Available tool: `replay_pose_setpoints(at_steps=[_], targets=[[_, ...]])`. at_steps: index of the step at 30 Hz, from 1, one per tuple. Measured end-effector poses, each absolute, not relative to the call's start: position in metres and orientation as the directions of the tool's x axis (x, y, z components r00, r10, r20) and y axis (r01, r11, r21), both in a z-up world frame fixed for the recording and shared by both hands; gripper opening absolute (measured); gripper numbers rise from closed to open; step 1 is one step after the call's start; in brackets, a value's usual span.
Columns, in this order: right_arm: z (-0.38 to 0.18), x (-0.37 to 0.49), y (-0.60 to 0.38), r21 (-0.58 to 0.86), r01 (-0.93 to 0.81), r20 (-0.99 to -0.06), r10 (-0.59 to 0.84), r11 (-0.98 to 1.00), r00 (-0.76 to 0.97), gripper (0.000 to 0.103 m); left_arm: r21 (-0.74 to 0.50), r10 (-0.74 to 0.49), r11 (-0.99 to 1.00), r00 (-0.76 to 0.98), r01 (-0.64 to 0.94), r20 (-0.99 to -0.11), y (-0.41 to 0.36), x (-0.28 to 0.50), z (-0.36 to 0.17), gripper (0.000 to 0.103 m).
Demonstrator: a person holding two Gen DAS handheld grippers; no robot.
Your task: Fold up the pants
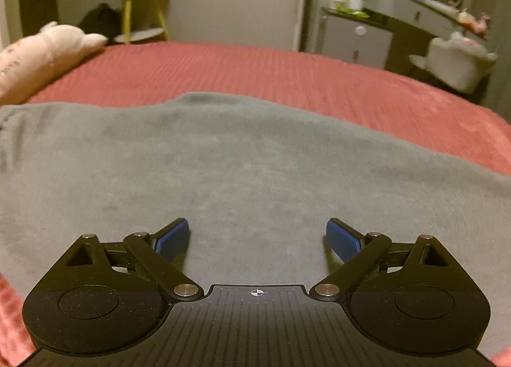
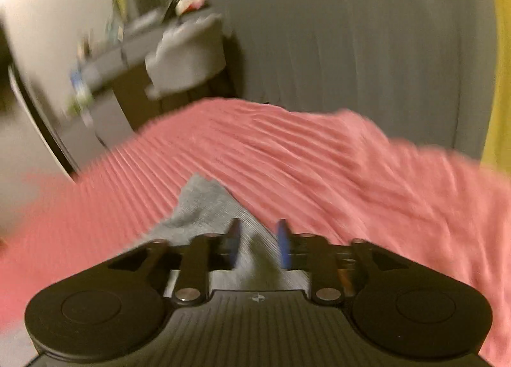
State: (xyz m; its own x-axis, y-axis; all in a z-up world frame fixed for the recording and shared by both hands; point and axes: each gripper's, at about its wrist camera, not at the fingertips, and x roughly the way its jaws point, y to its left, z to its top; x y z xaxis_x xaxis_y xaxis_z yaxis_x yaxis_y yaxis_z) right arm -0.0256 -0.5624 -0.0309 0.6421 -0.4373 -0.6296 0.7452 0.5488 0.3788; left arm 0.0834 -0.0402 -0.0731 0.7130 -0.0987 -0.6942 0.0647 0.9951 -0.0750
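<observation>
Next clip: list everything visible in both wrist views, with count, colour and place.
pants: one, grey, spread on the bed; a corner lies between the right tongs' pads
bedspread: one, pink ribbed, covering the bed
plush toy: one, pale pink, far left on the bed
side table: one, yellow-legged, by the wall
dresser: one, grey, cluttered, far right
chair: one, white, beside the dresser
left tongs: black with blue pads, wide open over the pants
right tongs: black with blue pads, nearly closed around the pants corner; blurred
</observation>
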Motion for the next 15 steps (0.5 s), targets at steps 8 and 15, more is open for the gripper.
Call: replay_pose_setpoints(at_steps=[8,15], targets=[[-0.079,-0.143,-0.545,0.626,0.682,-0.618,-0.292,0.379,0.73,0.046,0.055,-0.118,0.973,0.686,0.225,-0.718,-0.079,0.08,-0.088,0.101],[-0.098,-0.107,-0.556,0.691,0.672,-0.63,-0.236,0.265,0.74,0.048,-0.096,-0.129,0.992,0.686,0.087,-0.716,-0.043,0.081,-0.076,0.1]])
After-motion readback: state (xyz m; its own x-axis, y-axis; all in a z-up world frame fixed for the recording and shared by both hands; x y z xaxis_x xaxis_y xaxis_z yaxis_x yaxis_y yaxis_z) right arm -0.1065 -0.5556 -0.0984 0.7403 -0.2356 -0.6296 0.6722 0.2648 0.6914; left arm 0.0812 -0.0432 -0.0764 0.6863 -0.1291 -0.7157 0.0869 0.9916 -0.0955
